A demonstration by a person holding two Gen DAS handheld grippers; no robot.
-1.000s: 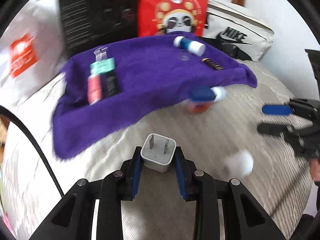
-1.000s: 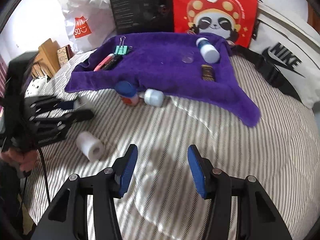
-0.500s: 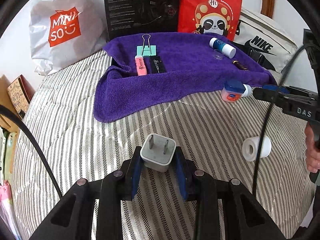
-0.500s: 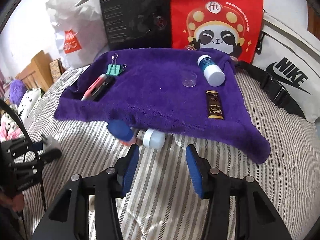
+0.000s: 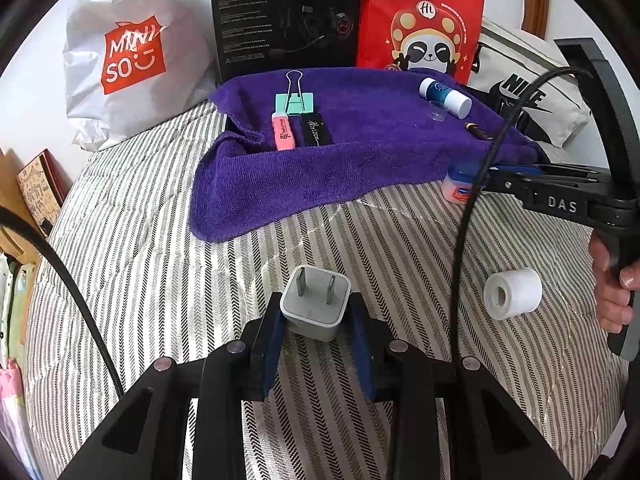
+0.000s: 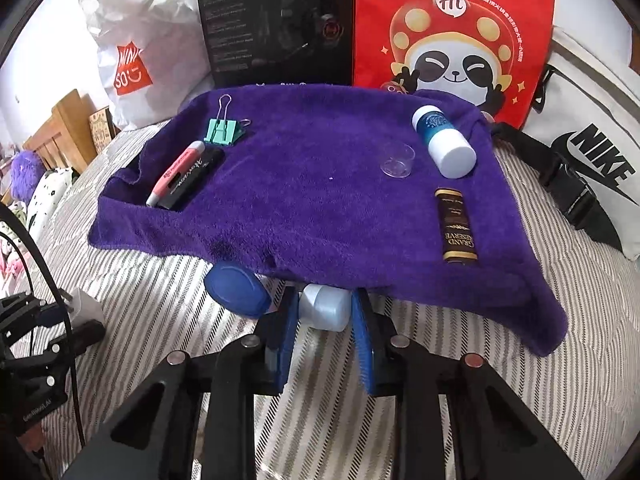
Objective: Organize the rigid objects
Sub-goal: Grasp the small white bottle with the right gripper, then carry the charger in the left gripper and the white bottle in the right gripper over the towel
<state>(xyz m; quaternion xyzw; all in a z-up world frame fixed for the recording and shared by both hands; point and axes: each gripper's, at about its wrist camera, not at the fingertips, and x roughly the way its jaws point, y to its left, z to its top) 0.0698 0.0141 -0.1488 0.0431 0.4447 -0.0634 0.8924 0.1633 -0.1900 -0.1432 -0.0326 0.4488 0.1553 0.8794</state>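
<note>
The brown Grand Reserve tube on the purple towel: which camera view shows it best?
The right wrist view: there the brown tube lies close and unblocked on the purple towel, and its gold label can be read. In the left wrist view it is only a small dark sliver near the towel's far edge, beside a black cable.

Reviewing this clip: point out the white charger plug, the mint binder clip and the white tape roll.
white charger plug (image 5: 315,307): left wrist view, on its front face below the prongs.
mint binder clip (image 6: 224,131): right wrist view, on its green body.
white tape roll (image 5: 516,297): left wrist view, on its outer side.
</note>
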